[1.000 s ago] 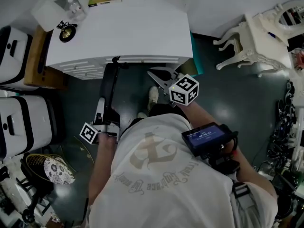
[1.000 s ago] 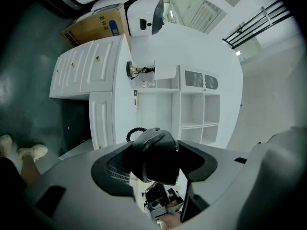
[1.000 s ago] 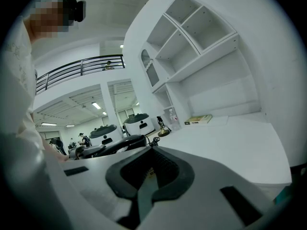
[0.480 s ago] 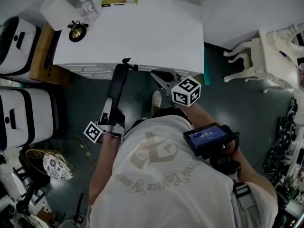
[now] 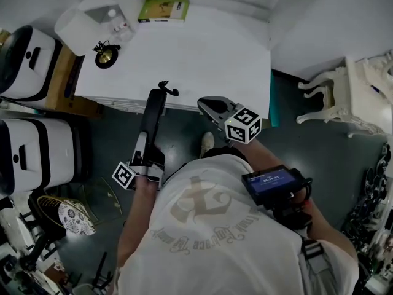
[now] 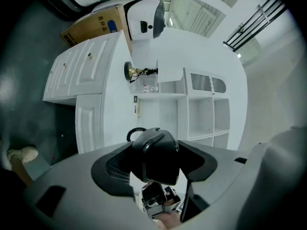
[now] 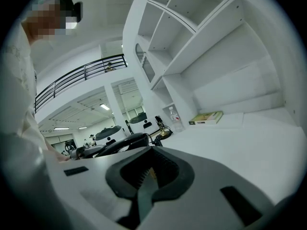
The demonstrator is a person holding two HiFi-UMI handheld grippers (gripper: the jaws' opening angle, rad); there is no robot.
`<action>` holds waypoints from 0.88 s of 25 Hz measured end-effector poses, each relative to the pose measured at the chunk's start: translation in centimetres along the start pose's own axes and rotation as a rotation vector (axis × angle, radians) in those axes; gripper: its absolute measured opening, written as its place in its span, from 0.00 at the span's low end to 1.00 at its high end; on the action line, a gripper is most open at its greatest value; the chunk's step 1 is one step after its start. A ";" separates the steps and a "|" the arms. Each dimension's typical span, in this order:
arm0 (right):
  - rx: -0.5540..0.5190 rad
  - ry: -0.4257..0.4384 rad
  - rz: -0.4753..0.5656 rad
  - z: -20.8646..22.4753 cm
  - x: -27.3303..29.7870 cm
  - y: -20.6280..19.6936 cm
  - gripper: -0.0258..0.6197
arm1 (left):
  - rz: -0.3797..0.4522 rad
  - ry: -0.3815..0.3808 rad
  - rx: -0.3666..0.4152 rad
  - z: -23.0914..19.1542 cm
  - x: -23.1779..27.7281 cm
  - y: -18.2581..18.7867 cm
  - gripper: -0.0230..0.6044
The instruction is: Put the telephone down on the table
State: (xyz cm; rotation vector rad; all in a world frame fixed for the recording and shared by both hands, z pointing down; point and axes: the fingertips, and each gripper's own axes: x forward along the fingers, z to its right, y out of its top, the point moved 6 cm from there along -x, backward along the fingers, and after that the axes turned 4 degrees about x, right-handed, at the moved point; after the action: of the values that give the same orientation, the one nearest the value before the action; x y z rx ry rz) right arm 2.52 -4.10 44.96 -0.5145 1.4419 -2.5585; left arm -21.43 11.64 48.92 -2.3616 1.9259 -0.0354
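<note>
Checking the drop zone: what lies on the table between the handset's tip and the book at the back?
Nothing: only bare white tabletop lies between the handset and the book, as the head view shows.

Print on the cardboard box [image 6: 93, 25], the shirt [image 5: 202, 226] and the screen [image 5: 268, 180] is too small to read.

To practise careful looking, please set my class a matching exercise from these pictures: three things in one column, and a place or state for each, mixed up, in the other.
Things:
1. telephone
2. book
3. right gripper

Places or states:
A. jaws together, nothing between them
B. lying at the far edge of the table
C. gripped in the left gripper

Pairs: 1-C, 2-B, 3-A
</note>
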 end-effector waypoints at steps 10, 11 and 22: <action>0.028 0.034 -0.019 4.0 1.0 1.2 0.06 | 0.034 0.016 0.018 0.1 3.4 0.6 0.48; 0.030 0.037 -0.021 4.5 1.1 1.3 0.06 | 0.039 0.016 0.021 0.1 3.9 0.6 0.48; 0.049 0.049 -0.022 7.7 2.1 3.2 0.06 | 0.055 0.050 0.011 -0.4 6.9 1.1 0.48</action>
State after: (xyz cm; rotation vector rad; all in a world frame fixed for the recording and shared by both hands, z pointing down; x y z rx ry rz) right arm 3.38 -12.53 46.33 -0.4657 1.3931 -2.6340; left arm -21.13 4.68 48.98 -2.3205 2.0067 -0.1017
